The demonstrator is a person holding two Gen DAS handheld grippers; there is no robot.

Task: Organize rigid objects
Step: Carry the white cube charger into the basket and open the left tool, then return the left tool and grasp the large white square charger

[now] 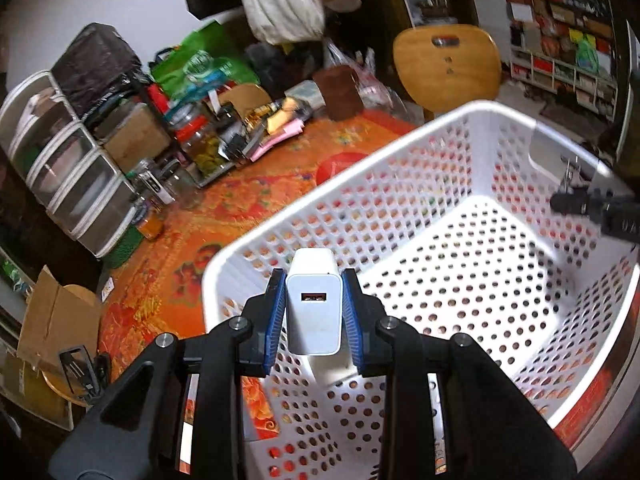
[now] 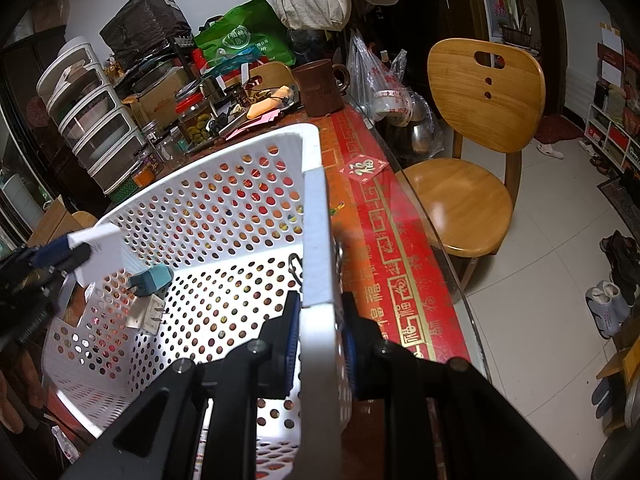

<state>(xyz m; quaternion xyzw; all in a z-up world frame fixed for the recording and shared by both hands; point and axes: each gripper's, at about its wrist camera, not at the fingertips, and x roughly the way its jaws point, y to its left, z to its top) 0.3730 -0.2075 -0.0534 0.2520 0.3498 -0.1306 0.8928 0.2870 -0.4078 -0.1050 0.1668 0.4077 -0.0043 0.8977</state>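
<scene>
The left gripper (image 1: 313, 312) is clamped on a white USB charger (image 1: 314, 312), held over the near rim of the white perforated basket (image 1: 400, 152). Best to carry it further in and low before letting go, clear of the teal plug (image 2: 152, 278) and white adapter (image 2: 147, 312) already inside. The right gripper (image 2: 320, 344) pinches the basket's side wall, steadying it on the red tablecloth (image 2: 384, 248).

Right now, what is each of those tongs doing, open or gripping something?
Left tongs: closed on the white charger, above the basket.
Right tongs: closed on the white basket rim.
</scene>
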